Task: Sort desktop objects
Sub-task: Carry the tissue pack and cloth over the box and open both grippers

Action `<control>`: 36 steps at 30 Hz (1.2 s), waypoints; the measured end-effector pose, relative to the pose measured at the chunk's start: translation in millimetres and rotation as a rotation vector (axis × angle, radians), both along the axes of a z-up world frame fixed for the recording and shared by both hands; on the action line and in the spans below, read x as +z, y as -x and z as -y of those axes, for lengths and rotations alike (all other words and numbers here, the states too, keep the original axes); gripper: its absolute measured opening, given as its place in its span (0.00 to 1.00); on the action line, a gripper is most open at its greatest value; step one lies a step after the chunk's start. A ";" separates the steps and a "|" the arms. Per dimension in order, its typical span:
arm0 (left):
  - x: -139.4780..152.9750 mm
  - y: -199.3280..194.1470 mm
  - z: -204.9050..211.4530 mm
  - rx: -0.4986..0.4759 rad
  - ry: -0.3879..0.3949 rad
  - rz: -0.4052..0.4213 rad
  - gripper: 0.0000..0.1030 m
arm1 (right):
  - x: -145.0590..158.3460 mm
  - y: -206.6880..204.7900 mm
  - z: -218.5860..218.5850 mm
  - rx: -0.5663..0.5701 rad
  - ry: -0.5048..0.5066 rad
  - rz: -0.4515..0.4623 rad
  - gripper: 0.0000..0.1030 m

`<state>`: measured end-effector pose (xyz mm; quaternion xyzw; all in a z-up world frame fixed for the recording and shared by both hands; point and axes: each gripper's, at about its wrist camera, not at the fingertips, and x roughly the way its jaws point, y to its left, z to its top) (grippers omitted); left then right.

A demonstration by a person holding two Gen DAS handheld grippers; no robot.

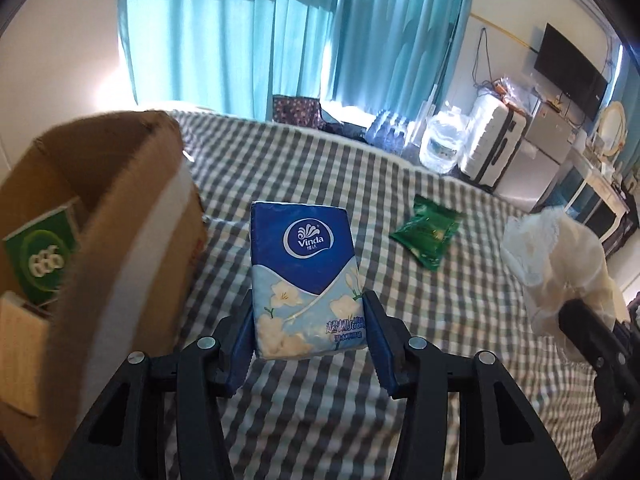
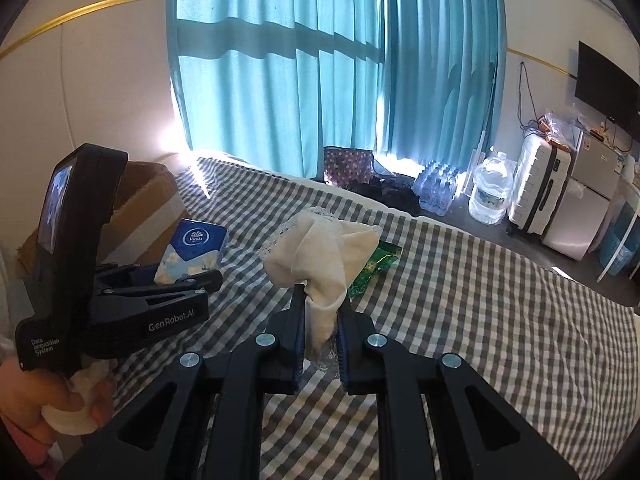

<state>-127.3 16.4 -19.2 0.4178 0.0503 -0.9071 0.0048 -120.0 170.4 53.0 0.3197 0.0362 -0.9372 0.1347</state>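
Tissue pack [image 1: 306, 280]: blue Vinda pack, held upright in the left gripper [image 1: 310, 328], jaws clamped on its lower sides so the label faces the camera and most of the pack stands clear above the fingers. It is off the bed, just right of the box [image 1: 120, 216]. Judgement: gripping low leaves the top free to go over the box rim first.

Box: brown cardboard, open top, standing on the checked bed [image 1: 400, 400] at the pack's left. Inside, a green carton [image 1: 40, 248] marked 666 leans against the near wall, with a pale item below it that I cannot identify. Judgement: the box is the sorting bin and the pack is the next item in.

Cloth [image 2: 320, 252]: cream, bunched, pinched at its lower end by the right gripper [image 2: 320, 320], jaws narrow on the fabric. The rest of the cloth stands loosely above the fingers. It is to the right of the box, beyond the pack, and lifted off the bed. Judgement: held aside and waiting its turn, which keeps the box mouth free for the left hand.

Green packet [image 1: 428, 236]: flat on the bed, right of the box, past both held items, untouched. Judgement: last loose item to sort.

Risk: the cloth's loose folds may snag the box rim.
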 end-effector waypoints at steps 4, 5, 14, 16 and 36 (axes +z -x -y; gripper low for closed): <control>45.8 -30.5 12.0 0.020 0.023 -0.073 0.50 | 31.8 -37.1 3.5 -0.007 -0.008 -0.025 0.12; 55.9 -38.2 16.2 0.026 0.021 -0.091 0.50 | 37.6 -44.7 5.9 -0.010 -0.016 -0.031 0.12; 93.5 -84.8 50.9 0.006 -0.013 -0.161 0.50 | 83.4 -102.8 42.2 -0.033 -0.018 -0.112 0.12; 98.5 -91.1 56.9 0.001 -0.010 -0.178 0.50 | 89.5 -110.8 53.9 -0.034 -0.031 -0.124 0.12; 68.4 -88.7 211.0 0.248 -0.086 -0.143 0.50 | 104.6 -66.0 239.5 0.246 -0.071 -0.116 0.12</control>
